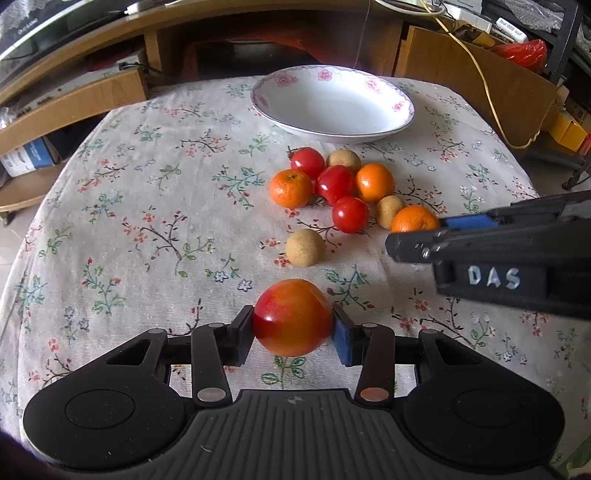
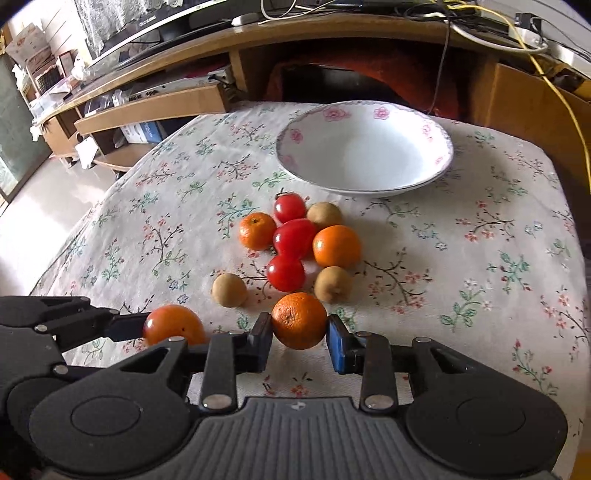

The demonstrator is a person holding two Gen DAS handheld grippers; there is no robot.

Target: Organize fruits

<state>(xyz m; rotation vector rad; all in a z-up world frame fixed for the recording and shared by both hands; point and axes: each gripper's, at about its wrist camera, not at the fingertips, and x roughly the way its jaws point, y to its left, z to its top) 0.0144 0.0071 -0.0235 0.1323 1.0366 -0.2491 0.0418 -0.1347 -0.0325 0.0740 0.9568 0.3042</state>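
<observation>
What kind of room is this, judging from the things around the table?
Probably a living room in a home. A floral cloth covers the table, a wooden TV stand with a screen stands behind it, and cardboard boxes and cables clutter the side.

The bowl [image 2: 364,147] sits on the tablecloth [image 2: 480,240] at the far side, before the cabinet [image 2: 258,48]. The fruit cluster [image 2: 299,240] lies directly in front of the bowl. One orange [image 2: 299,320] sits between the right gripper [image 2: 300,338] fingers; to its left, a peach [image 1: 292,317] between the left gripper [image 1: 293,332] fingers.
</observation>
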